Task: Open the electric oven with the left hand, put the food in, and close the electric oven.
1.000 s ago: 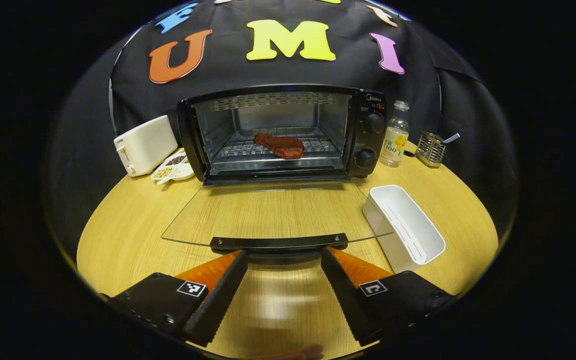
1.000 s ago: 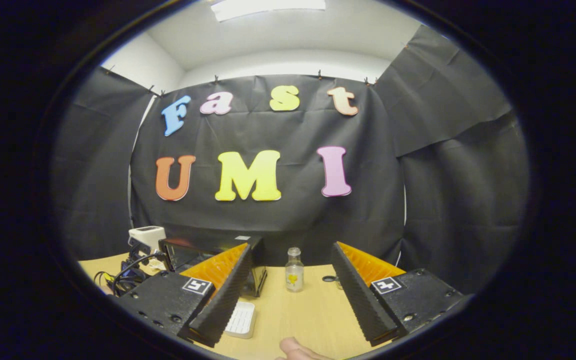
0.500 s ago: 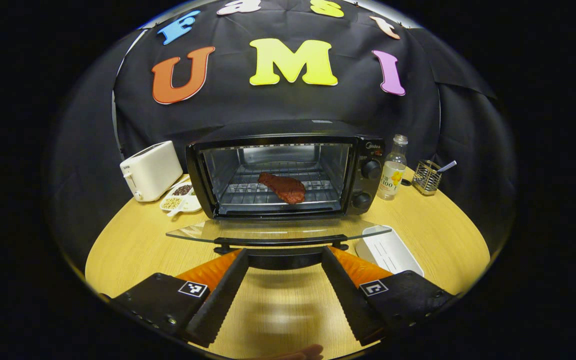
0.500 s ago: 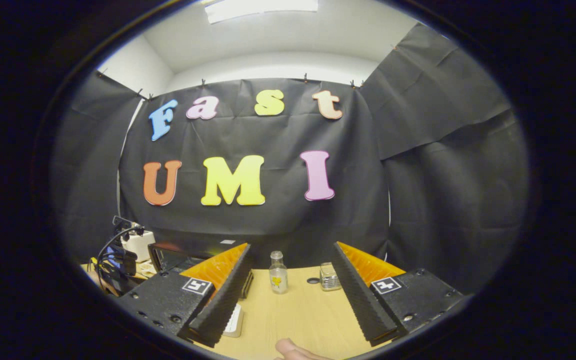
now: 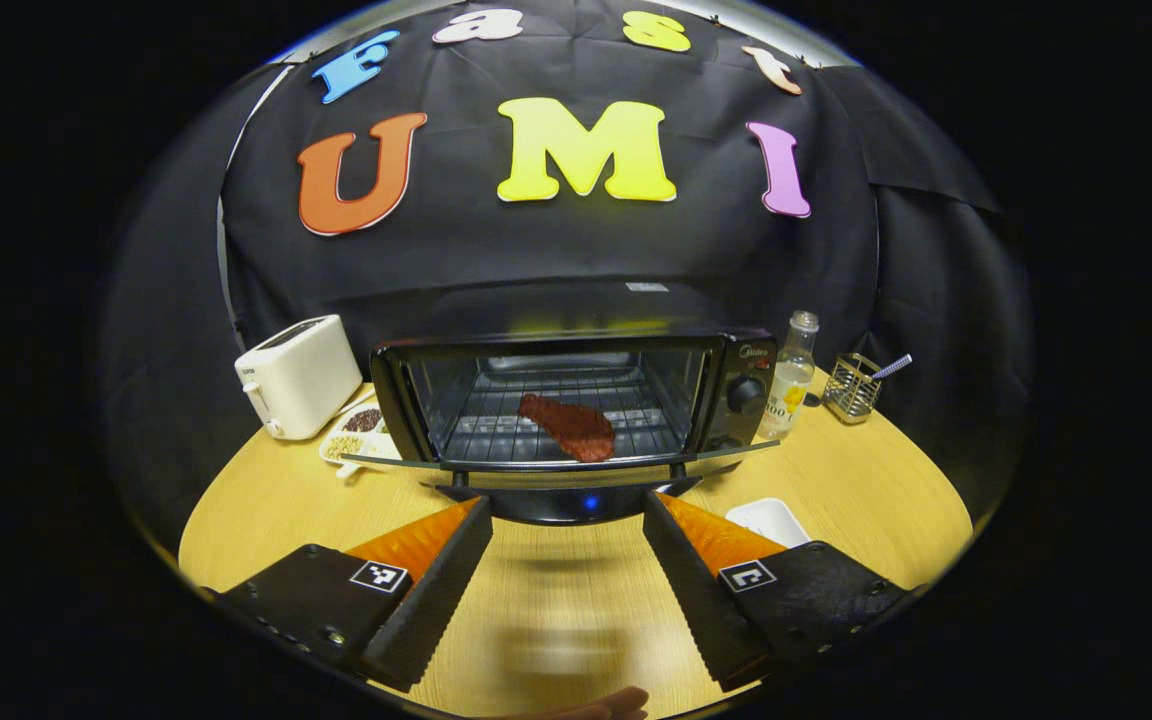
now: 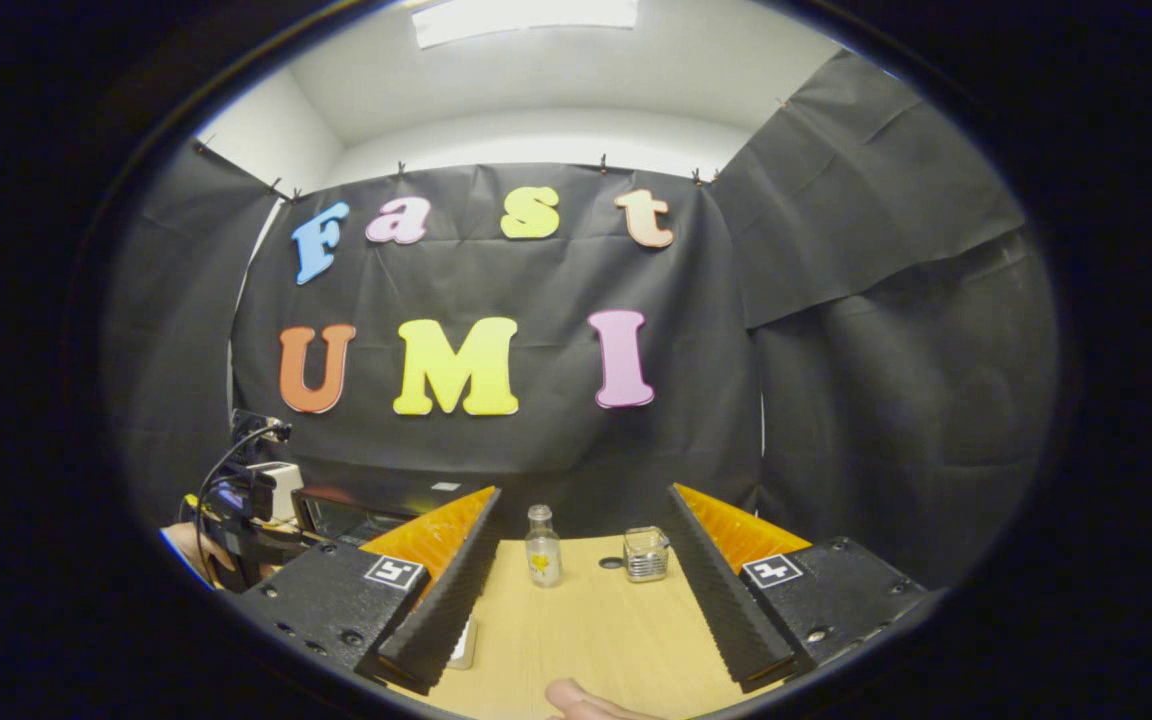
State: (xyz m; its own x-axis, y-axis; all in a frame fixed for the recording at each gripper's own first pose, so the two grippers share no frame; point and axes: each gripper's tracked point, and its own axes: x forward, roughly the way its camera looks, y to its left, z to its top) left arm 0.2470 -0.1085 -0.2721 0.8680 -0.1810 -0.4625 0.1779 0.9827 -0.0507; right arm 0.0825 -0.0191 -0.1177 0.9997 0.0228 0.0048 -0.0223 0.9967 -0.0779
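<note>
Round wooden table (image 5: 266, 500) w/ black cloth booth wall behind. Nearest in left gripper view: left gripper (image 5: 566, 525), fingers spread wide, pinching nothing, tips just under the oven door's black handle (image 5: 566, 503). Glass door (image 5: 556, 462) is partly raised, seen almost edge-on, roughly level w/ the oven floor. Behind it the electric oven (image 5: 576, 400) stands open; the food (image 5: 568, 426), a reddish-brown steak-like piece, lies on the wire rack inside, so loading looks done and closing is the step in hand.

To do it well, judging from this: keep both fingertips under the handle's middle, push up and fwd along the hinge arc, finish gently so the light oven doesn't slide back.

Around: white tray (image 5: 768, 520) near the right finger, clear of the door's swing. Toaster (image 5: 298, 375) and a small dish of seeds (image 5: 356, 440) left of oven; bottle (image 5: 791, 375) and wire holder (image 5: 851, 388) to its right.

Right gripper view: right gripper (image 6: 576, 590) spread apart, holding nothing, over bare table, aimed at the wall, away from the door.
</note>
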